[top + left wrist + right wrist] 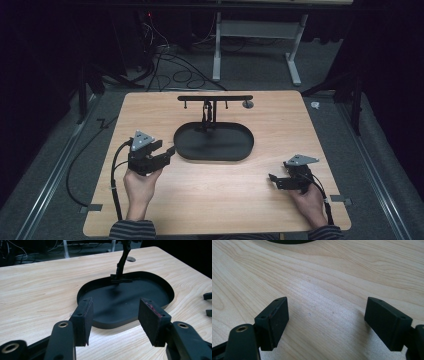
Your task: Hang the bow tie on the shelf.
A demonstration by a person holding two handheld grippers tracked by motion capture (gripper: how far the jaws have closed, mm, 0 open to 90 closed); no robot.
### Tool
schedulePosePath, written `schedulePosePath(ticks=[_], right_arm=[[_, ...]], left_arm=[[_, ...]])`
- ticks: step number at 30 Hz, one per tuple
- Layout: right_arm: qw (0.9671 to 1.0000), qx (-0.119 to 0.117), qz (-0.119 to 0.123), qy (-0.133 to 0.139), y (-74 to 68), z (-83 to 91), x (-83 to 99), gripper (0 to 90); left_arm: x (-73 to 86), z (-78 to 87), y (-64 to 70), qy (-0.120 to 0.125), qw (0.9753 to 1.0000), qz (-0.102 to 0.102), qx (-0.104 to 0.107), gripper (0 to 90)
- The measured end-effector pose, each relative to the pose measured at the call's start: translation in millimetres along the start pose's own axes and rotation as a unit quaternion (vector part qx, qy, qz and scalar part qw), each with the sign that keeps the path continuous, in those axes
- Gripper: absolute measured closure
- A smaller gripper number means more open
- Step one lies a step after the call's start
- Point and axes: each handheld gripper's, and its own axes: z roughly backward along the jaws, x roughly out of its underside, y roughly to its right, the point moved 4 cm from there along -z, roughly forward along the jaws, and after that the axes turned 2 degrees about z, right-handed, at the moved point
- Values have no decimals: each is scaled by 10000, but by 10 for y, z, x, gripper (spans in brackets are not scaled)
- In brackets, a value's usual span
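Left black two-jaw gripper (168, 152), jaws spread, empty, held just beside left end of black oval metal tray (242, 145) with upright T-bar stand (215, 98), mid-table. Right black two-jaw gripper (272, 179) likewise spread, empty, low over bare light wooden tabletop (210, 195), well apart from tray, toward near right corner.

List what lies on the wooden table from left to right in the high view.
Left claw held in the person's left hand → black oval tray with an upright T-shaped stand → right claw held in the right hand.
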Motion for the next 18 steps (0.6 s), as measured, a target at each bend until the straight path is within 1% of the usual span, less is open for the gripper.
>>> schedulePosePath(ticks=[16,18], right_arm=[[10000,1,23,6,3,-1,-1,206],[10000,2,-3,-1,0,0,0,207]], left_arm=[[146,46,17,-3,10000,60,14,473],[166,46,19,-16,10000,67,19,473]])
